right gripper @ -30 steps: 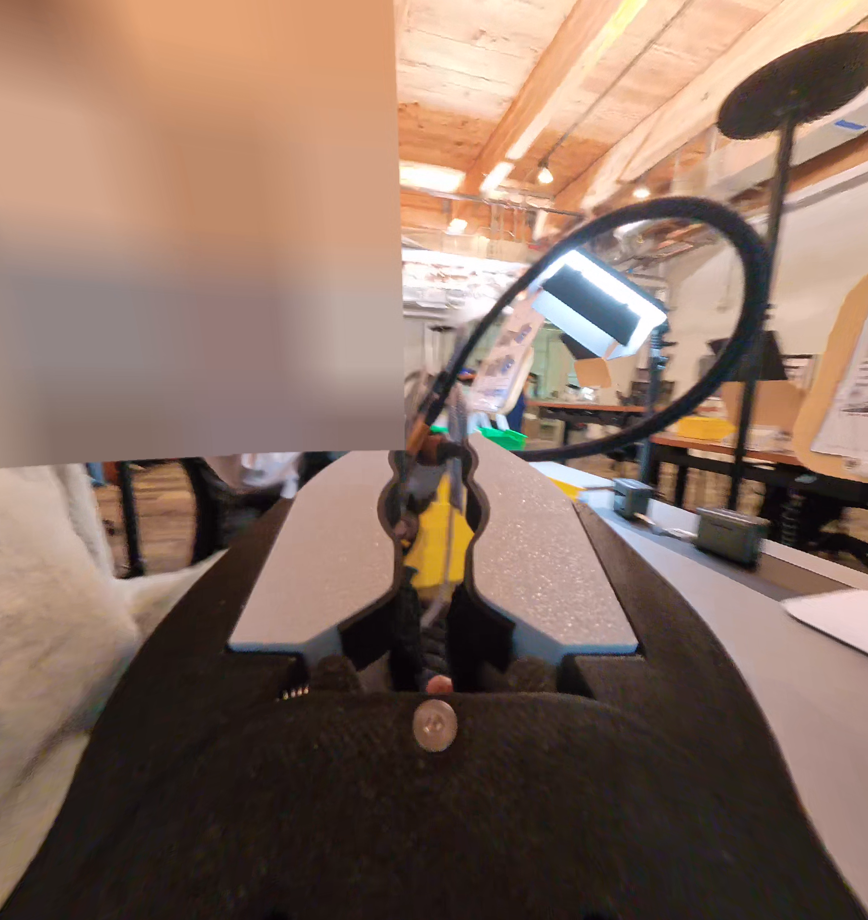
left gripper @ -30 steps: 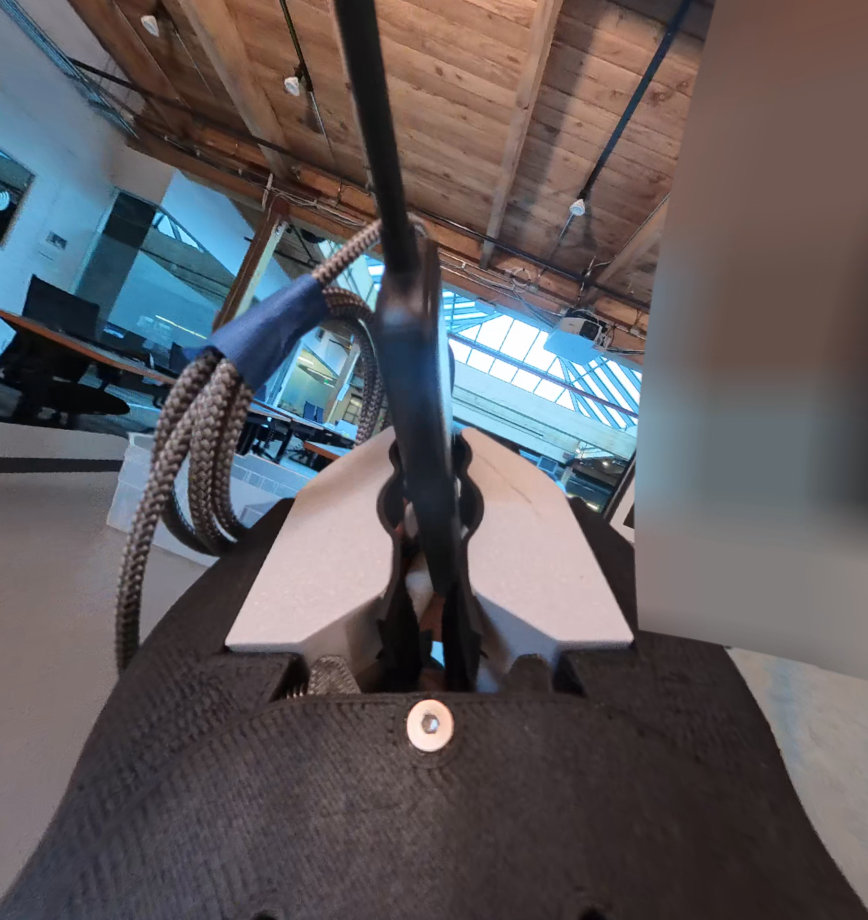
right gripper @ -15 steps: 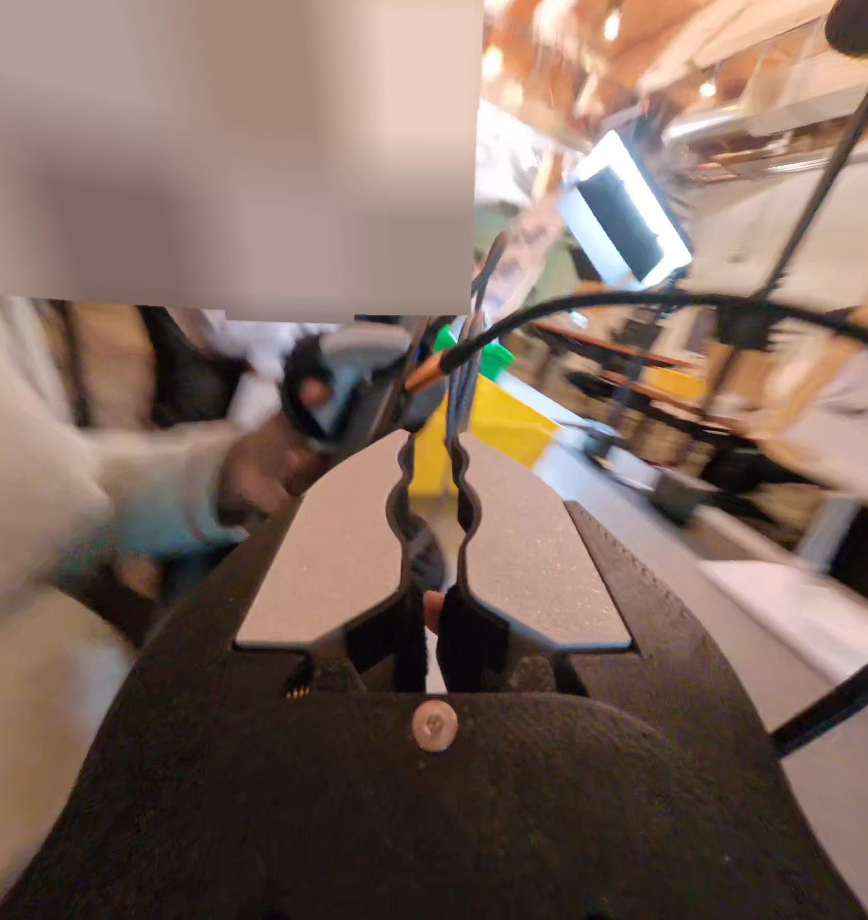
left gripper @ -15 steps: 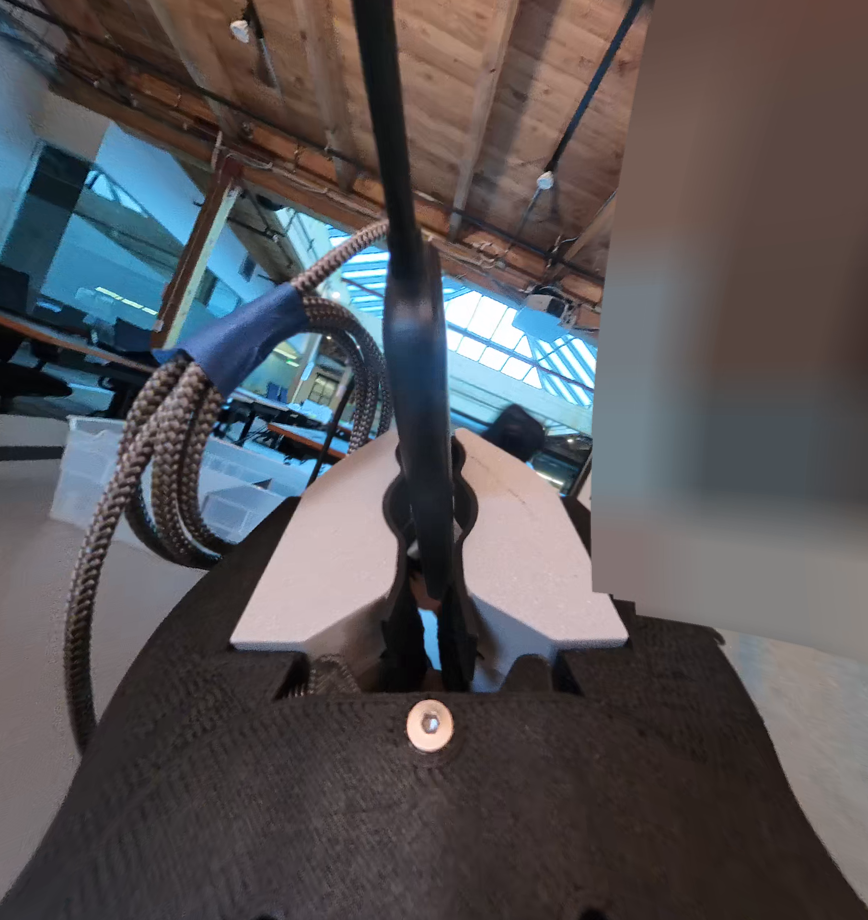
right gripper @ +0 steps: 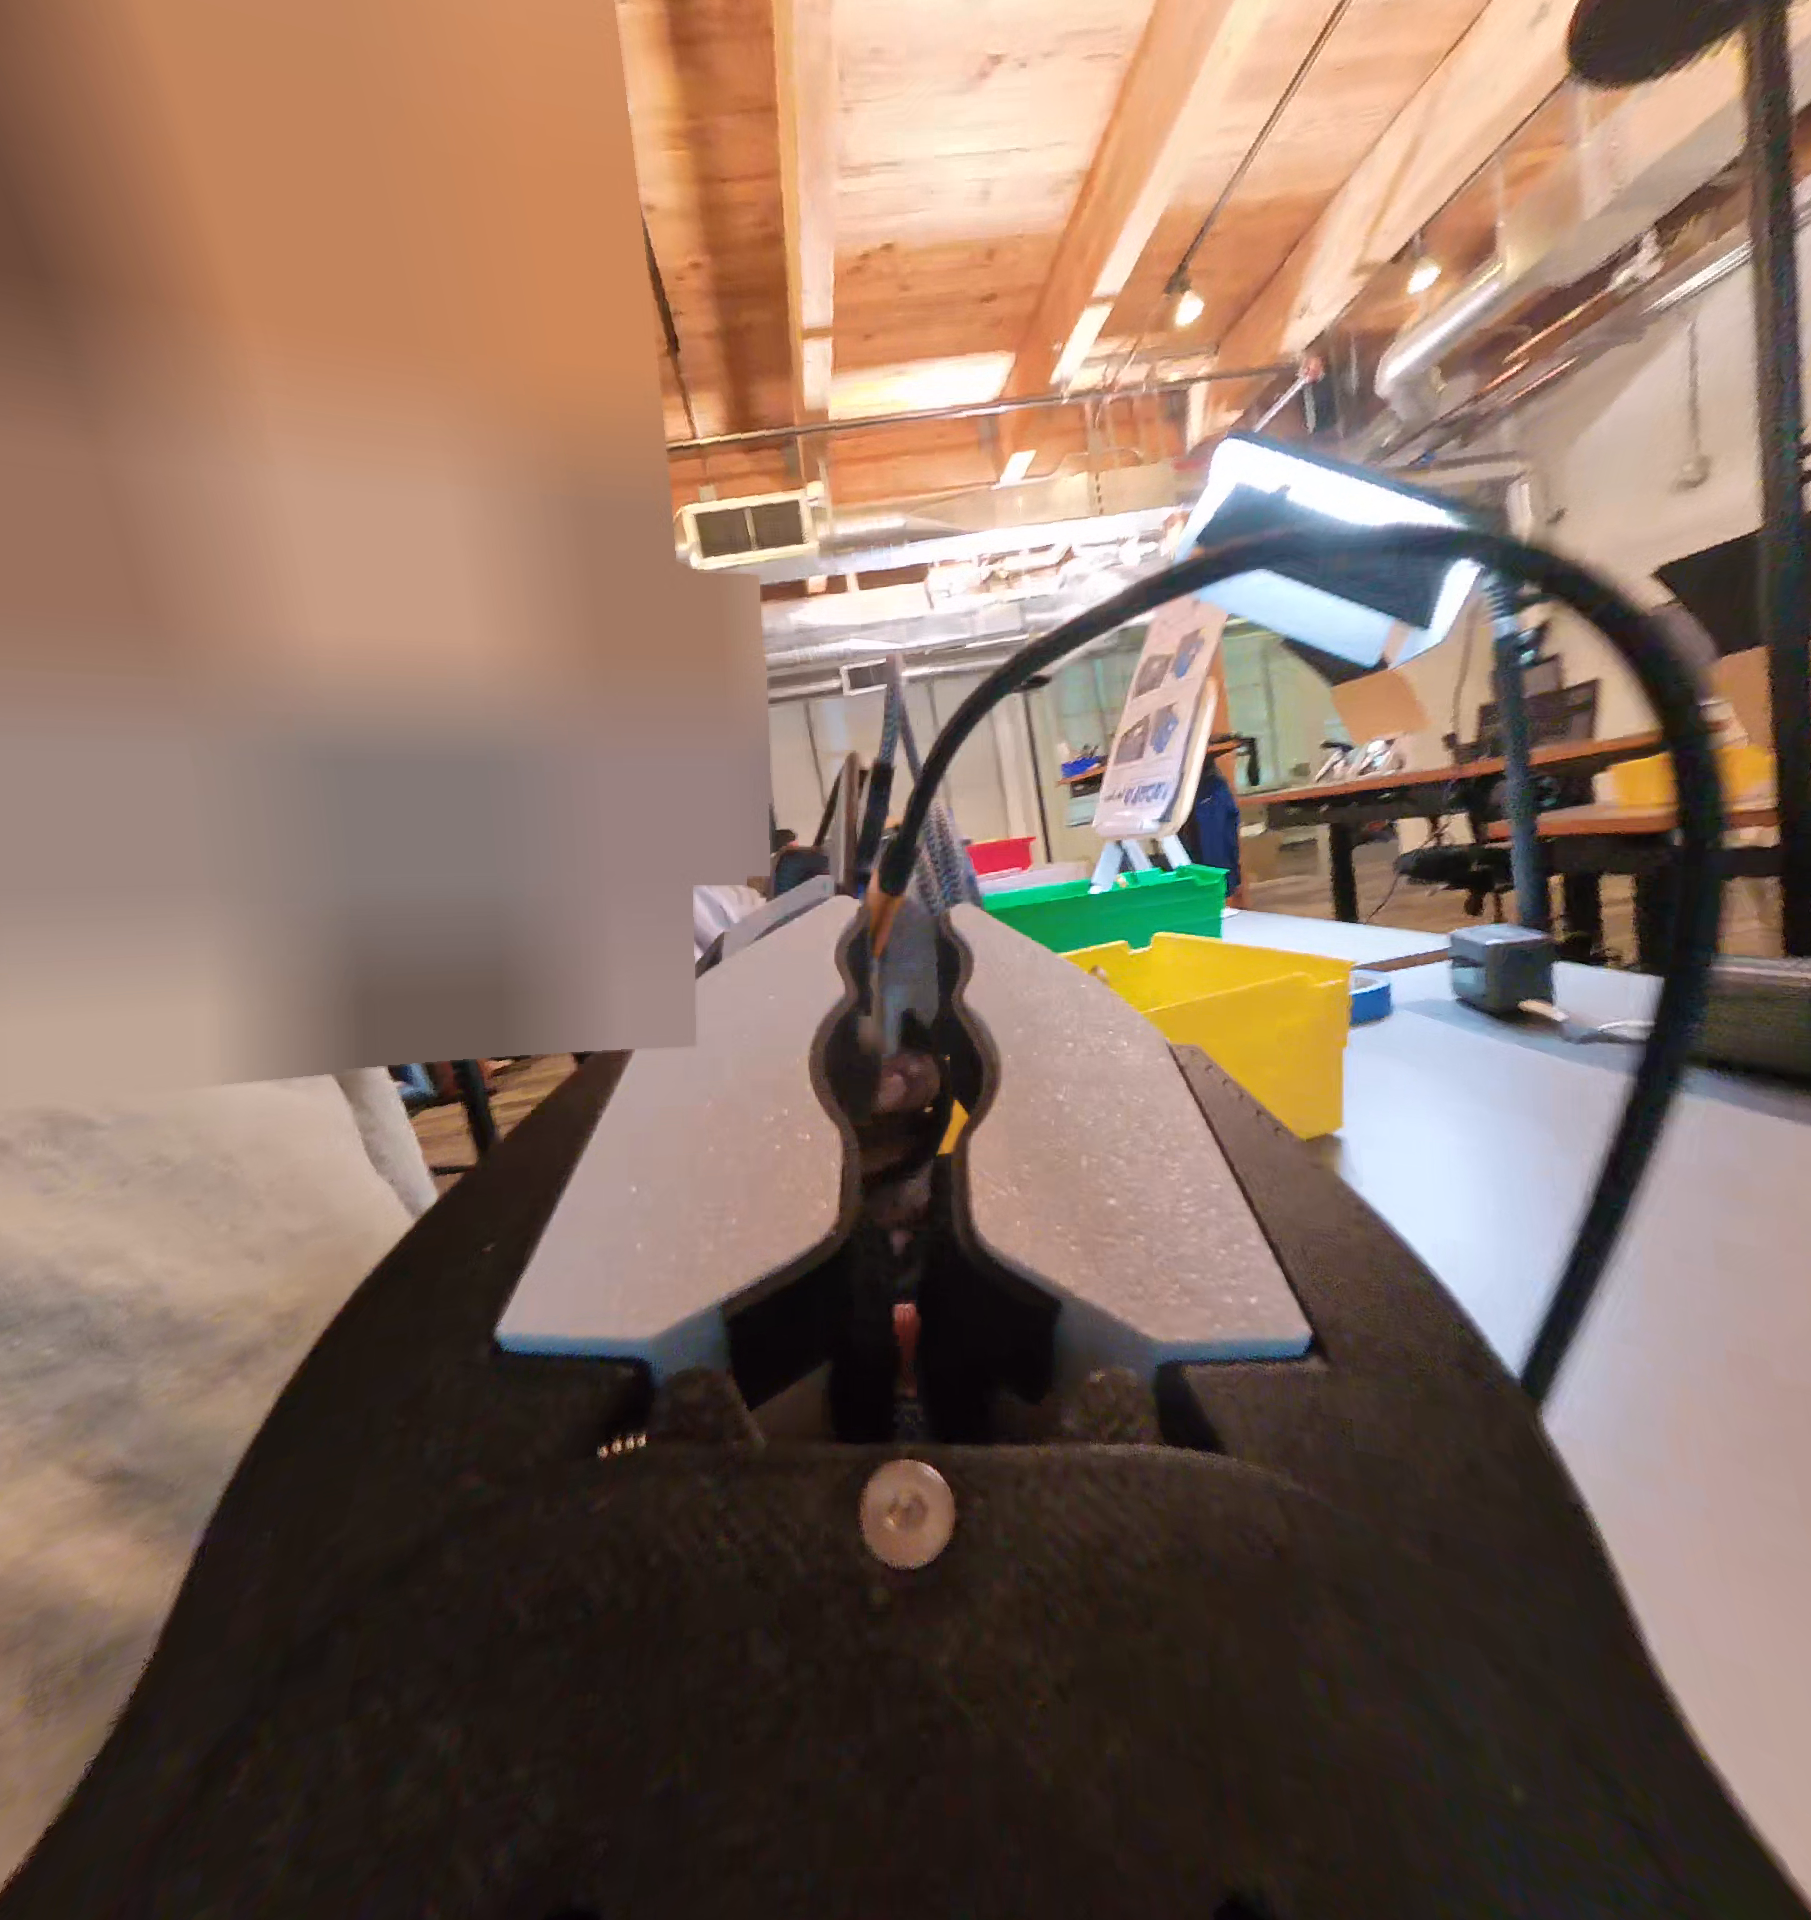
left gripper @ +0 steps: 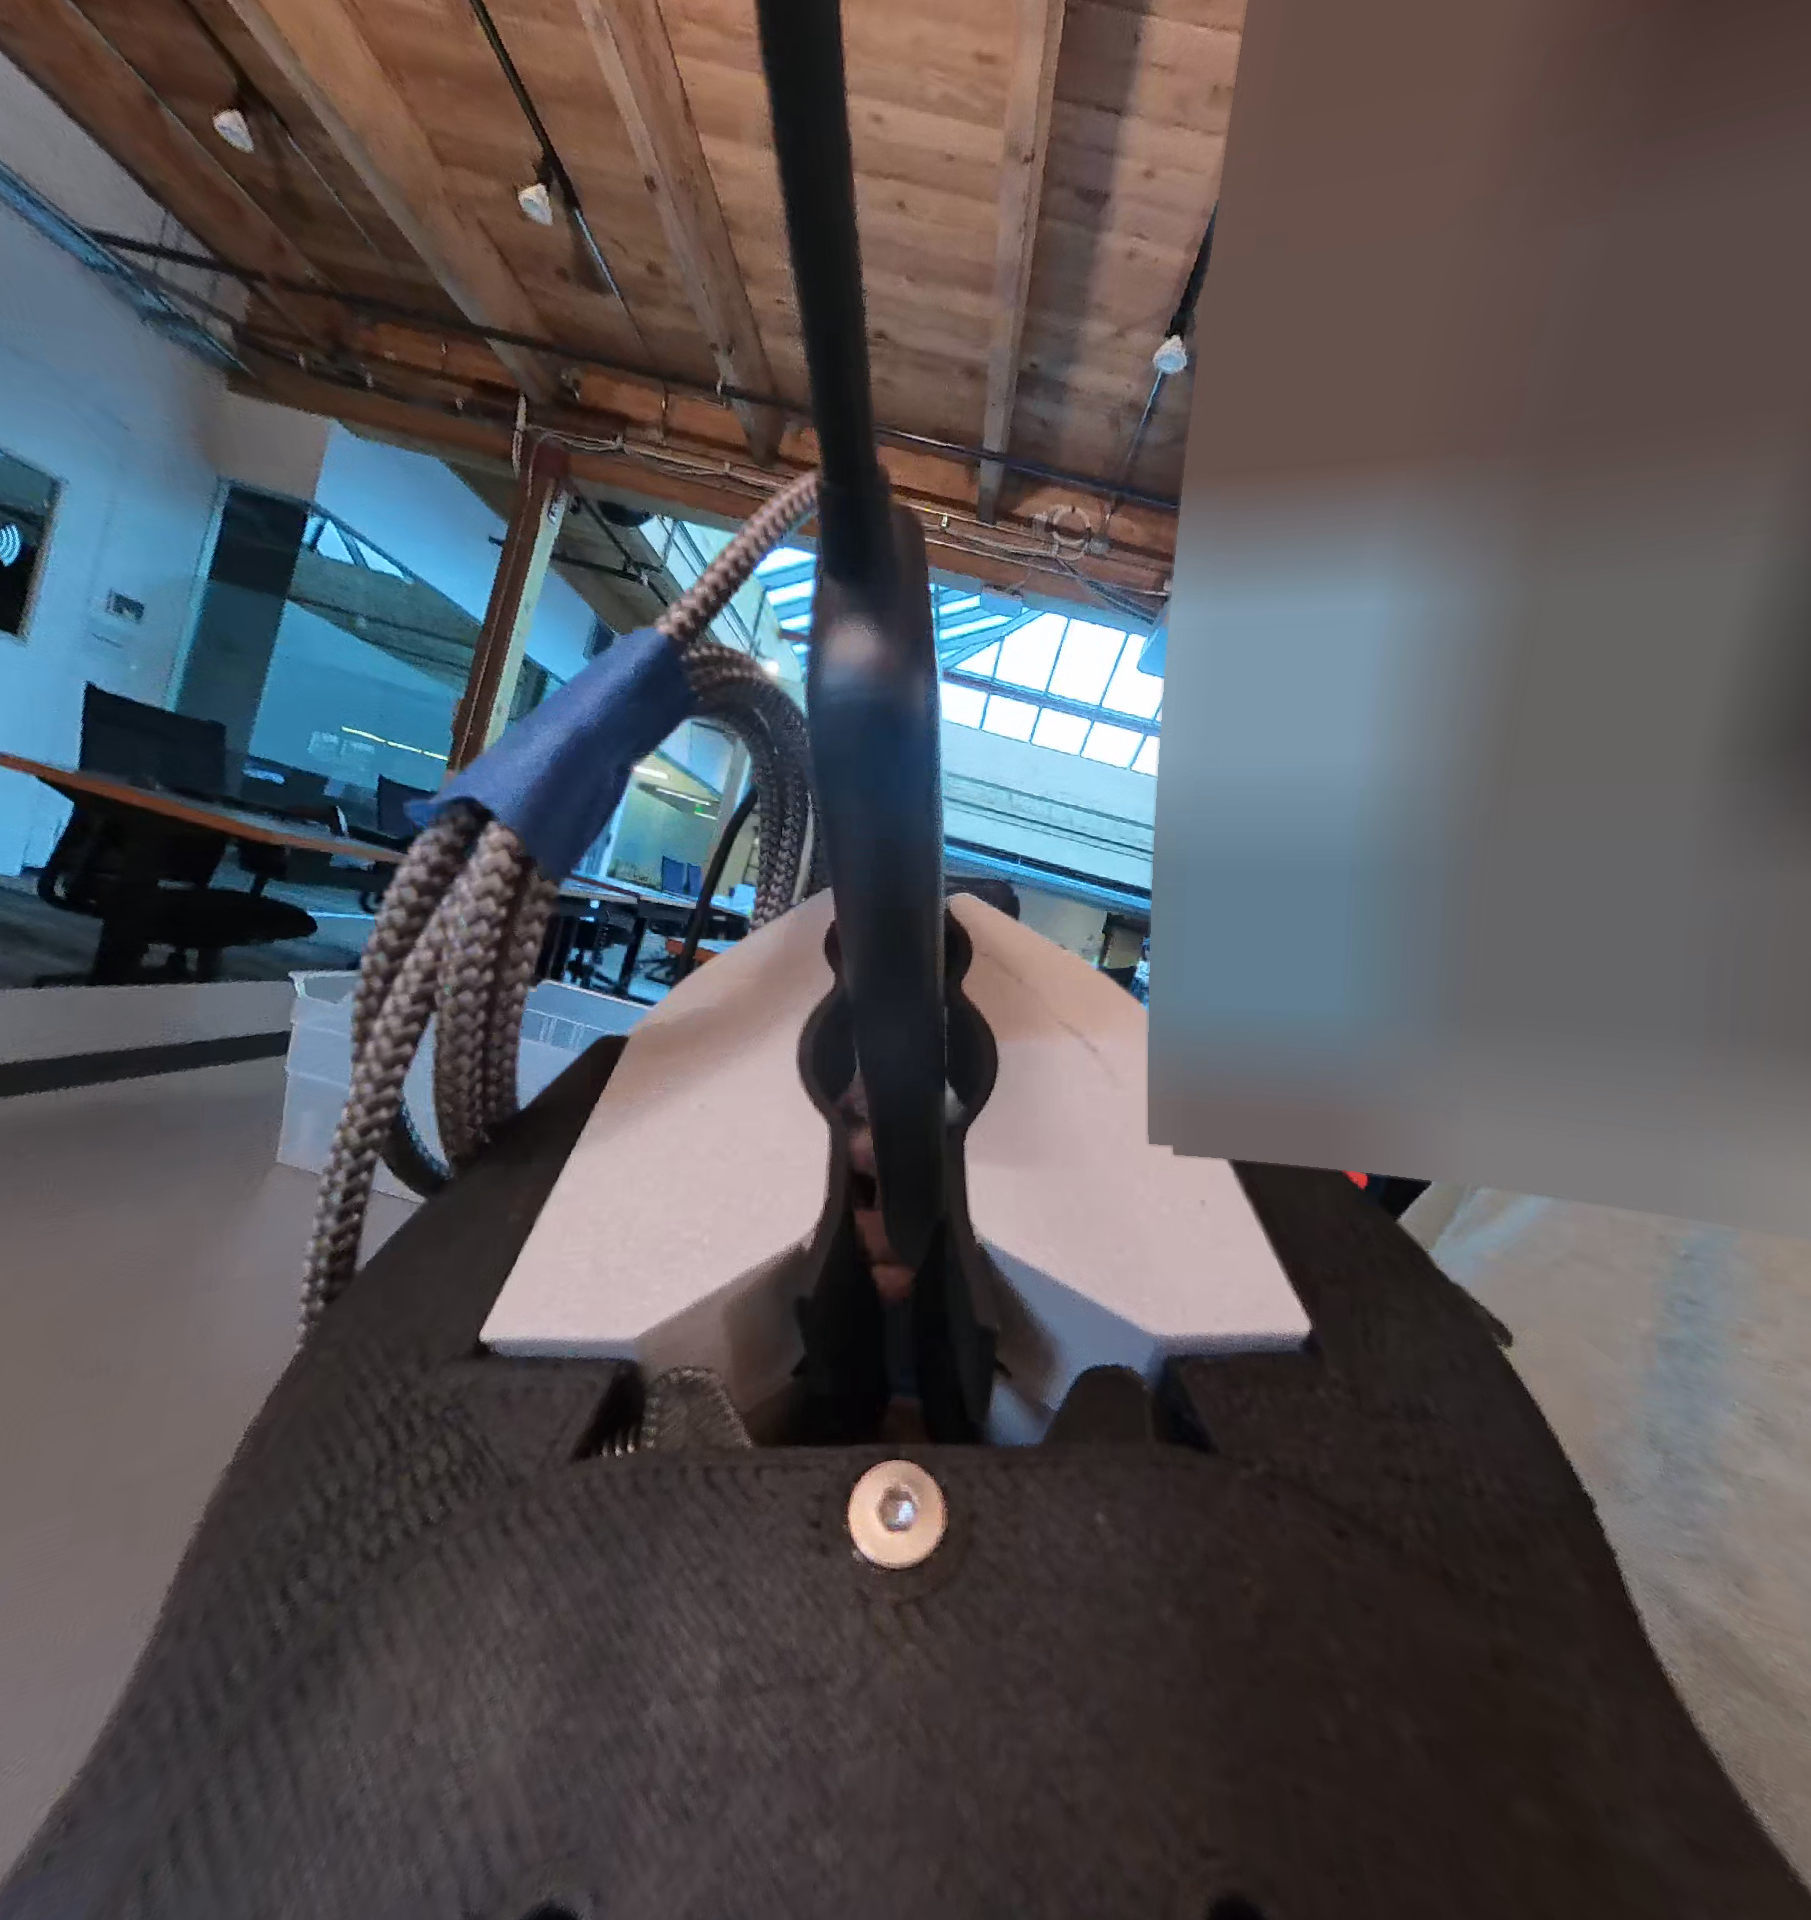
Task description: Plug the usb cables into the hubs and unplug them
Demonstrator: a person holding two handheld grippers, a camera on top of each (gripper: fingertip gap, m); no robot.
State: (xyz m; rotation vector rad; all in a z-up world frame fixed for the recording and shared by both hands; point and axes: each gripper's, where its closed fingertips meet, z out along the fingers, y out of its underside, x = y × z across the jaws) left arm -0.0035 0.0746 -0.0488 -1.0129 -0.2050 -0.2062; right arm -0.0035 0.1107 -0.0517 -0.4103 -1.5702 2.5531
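Left gripper [left gripper: 896,997]: jaws closed on a dark hub [left gripper: 880,831] standing upright, its black lead running up out of view. Braided grey cable [left gripper: 433,997] (bound with blue tape [left gripper: 568,769]) hangs looped at its left.

Right gripper [right gripper: 906,997]: jaws closed on a grey plug [right gripper: 911,961], black cable [right gripper: 1503,582] arcing right above the bench [right gripper: 1503,1122]. Yellow bin [right gripper: 1244,1018] and green bin [right gripper: 1109,909] sit behind it on the bench.

black cable [left gripper: 813,208] cut off at top edge; hub port hidden
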